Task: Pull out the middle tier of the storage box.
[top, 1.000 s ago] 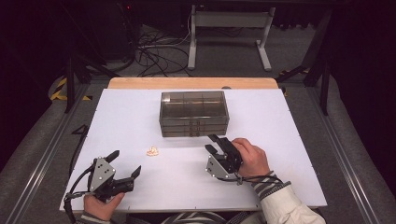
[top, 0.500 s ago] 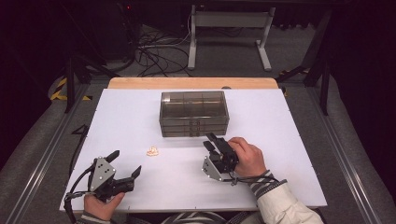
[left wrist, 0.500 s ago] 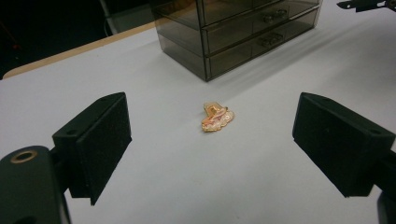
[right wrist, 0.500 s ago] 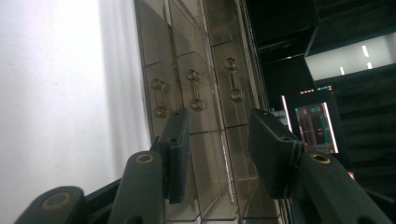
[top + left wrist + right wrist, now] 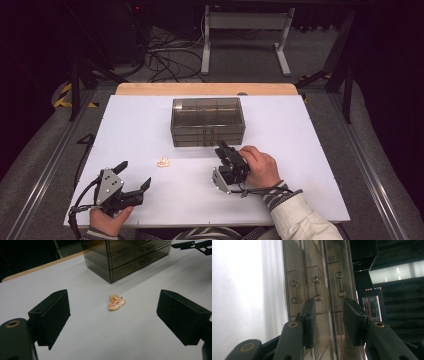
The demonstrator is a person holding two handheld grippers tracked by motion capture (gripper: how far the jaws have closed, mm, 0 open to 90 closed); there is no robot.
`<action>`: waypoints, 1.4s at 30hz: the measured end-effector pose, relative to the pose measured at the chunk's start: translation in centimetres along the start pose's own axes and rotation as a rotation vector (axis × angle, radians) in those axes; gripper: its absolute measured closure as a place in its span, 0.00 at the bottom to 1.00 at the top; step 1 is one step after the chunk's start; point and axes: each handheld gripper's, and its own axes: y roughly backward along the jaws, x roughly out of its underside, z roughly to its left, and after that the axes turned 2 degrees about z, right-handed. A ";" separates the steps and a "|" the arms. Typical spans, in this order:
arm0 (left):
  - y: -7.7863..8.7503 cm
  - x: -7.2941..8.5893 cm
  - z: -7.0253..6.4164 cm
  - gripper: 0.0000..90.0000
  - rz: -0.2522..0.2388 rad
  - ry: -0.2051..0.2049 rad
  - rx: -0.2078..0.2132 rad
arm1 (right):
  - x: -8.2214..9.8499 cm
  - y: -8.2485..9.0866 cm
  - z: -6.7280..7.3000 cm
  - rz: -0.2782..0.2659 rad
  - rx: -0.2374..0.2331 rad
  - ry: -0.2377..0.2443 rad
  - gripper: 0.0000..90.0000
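- The left gripper (image 5: 134, 176) sits at the counter's (image 5: 300, 150) 7 o'clock corner, fingers (image 5: 51, 315) spread wide and empty.
- A small orange-pink trinket (image 5: 163, 162) lies at its 1 o'clock.
- The right gripper (image 5: 224, 150), fingers (image 5: 308, 320) parted and released, faces the smoky drawer box (image 5: 208, 121) at 12 o'clock.

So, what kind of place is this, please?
Probably a lab or workshop set up for recording, not a home. A plain white table stands on a grey floor with loose cables behind it, and the hand-held left tool carries its own camera.

The small pinkish trinket (image 5: 163, 162), perhaps a brooch, stays too small to identify.
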 end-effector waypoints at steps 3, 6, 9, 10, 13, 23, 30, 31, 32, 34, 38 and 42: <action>0.0 0.0 0.0 0.14 -0.001 -0.001 0.000 | 0.0 -0.4 0.2 0.013 0.000 0.020 0.70; 0.0 0.0 0.0 0.14 -0.001 -0.002 -0.001 | 0.0 -0.7 0.5 0.023 -0.001 0.029 0.71; 0.0 0.0 0.0 0.14 0.000 -0.001 0.000 | -0.1 -0.9 0.6 0.029 0.004 0.040 0.71; 0.0 0.0 0.0 0.14 0.000 -0.002 -0.001 | -0.1 -1.0 0.7 0.036 0.003 0.037 0.72; 0.0 0.0 0.0 0.14 0.000 -0.002 -0.001 | -0.2 -1.3 0.8 0.046 0.008 0.031 0.72; 0.0 0.0 0.0 0.14 -0.001 -0.001 -0.002 | -0.4 -2.2 1.3 0.068 0.013 0.042 0.74; 0.2 0.1 0.0 0.14 0.002 0.000 -0.007 | -0.6 -2.6 1.3 0.073 0.009 0.042 0.75; 0.2 0.1 0.0 0.14 0.003 0.002 -0.008 | -0.6 -2.7 1.3 0.072 0.003 0.047 0.75; 0.3 0.2 0.0 0.14 0.003 0.003 -0.009 | -0.6 -2.8 1.3 0.069 0.007 0.041 0.76; 0.3 0.2 0.0 0.14 0.005 0.003 -0.010 | -0.7 -2.9 1.4 0.071 0.004 0.039 0.76; 0.6 0.4 0.0 0.14 0.009 0.005 -0.013 | -0.9 -3.4 1.5 0.063 0.005 0.045 0.77; 0.8 0.5 0.0 0.14 0.009 0.009 -0.018 | -1.0 -3.7 1.5 0.065 0.002 0.042 0.77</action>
